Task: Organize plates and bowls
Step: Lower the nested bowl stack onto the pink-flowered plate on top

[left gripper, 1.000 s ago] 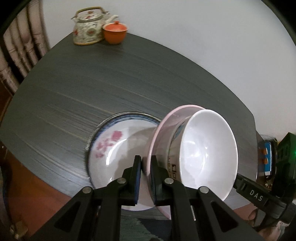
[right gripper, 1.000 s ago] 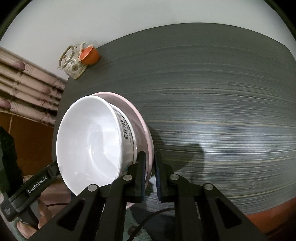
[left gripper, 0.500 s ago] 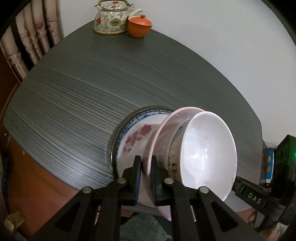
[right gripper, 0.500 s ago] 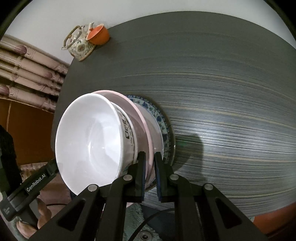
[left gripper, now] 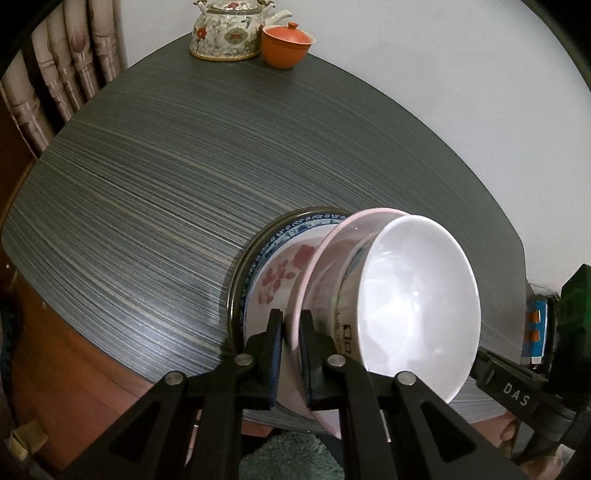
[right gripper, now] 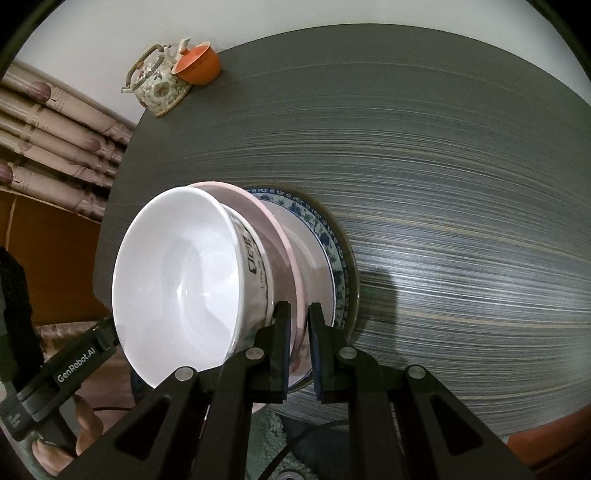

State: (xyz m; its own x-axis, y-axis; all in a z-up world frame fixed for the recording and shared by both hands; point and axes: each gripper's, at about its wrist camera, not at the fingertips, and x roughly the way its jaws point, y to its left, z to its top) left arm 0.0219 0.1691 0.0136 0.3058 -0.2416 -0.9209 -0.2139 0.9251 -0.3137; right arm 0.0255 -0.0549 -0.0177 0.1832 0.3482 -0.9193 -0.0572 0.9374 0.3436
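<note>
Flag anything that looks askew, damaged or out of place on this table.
Nothing looks damaged or spilled. The stack near the table's front edge seems orderly: white bowl in pink plate, gripped by left gripper and right gripper, over a floral plate.

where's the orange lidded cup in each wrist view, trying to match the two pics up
Left wrist view: the orange lidded cup sits top centre, at the table's far edge, just right of the floral teapot.
Right wrist view: the orange lidded cup sits upper left, tilted by the fisheye, again right of the floral teapot.
Shared landmark: the white bowl stacked in the pink plate.
</note>
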